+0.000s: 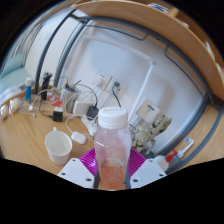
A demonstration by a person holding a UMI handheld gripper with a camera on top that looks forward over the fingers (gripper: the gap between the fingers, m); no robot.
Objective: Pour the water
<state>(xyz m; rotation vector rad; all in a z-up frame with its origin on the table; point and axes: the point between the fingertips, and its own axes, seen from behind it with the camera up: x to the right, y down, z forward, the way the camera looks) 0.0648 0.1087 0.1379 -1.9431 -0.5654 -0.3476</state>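
A: Start closest in. The gripper (112,172) is clamped on the bottle (112,148) — both pink pads (88,160) press against its lower body, and it stands upright between the fingers with the white cap (112,117) at the top.

B: Is the cap still on?

A: It looks seated, so I'd judge nothing will pour until it comes off. Tilting now would only slosh the pinkish liquid inside.

B: And the grip itself?

A: It sits low on the bottle. My worry is that once the bottle tips, the heavier upper part could swing or slide in the pads, since clear plastic like that tends to be slick and a bit squashy.

B: Where does the water go?

A: Probably the white cup (58,146), just ahead and off to the left on the wooden table (30,140). It's light and small-mouthed — a nudge from the bottle's shoulder could knock it over, and a fast tilt could overshoot the rim.

B: Anything behind it?

A: Yes. Cables (85,100) trail along the back of the table, beside small bottles and jars (50,98) near the white wall (130,70). A spill running that way would reach the wiring, so I'd pour slowly and keep the stream short.
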